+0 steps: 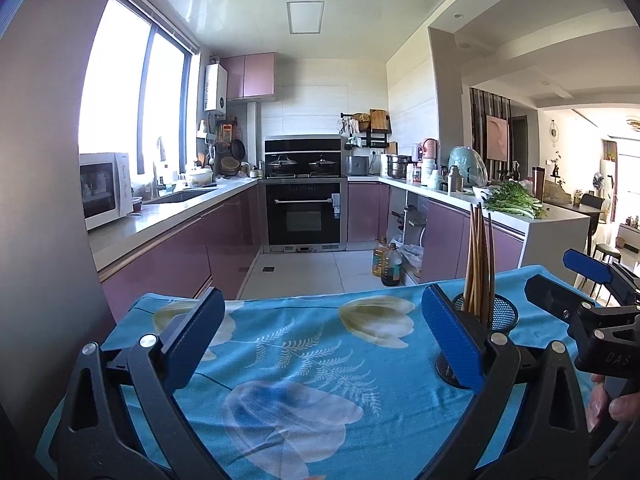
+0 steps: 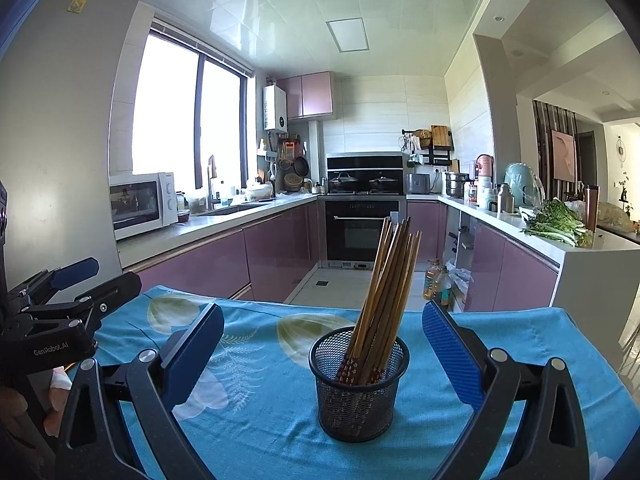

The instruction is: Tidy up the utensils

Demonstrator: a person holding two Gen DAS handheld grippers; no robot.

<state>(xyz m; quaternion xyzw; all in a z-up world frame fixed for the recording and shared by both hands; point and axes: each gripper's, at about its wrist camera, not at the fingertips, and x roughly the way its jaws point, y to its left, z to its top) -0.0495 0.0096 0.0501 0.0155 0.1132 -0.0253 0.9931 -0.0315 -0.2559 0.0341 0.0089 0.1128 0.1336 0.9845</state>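
A black mesh cup (image 2: 359, 384) stands upright on the blue floral tablecloth (image 2: 260, 420) and holds several brown chopsticks (image 2: 388, 288), which lean to the right. My right gripper (image 2: 322, 350) is open and empty, its blue pads wide on either side of the cup and not touching it. My left gripper (image 1: 324, 338) is open and empty over bare cloth (image 1: 304, 360). In the left wrist view the cup (image 1: 500, 316) and chopsticks (image 1: 479, 256) show partly hidden behind the right pad. The right gripper (image 1: 576, 280) shows at that view's right edge, and the left gripper (image 2: 76, 280) at the right wrist view's left edge.
The table's far edge (image 2: 320, 306) drops to the tiled kitchen floor. Oil bottles (image 2: 438, 284) stand on the floor beyond it. Purple cabinets and counters run along both sides, with a microwave (image 2: 142, 204) left and greens (image 2: 560, 222) right.
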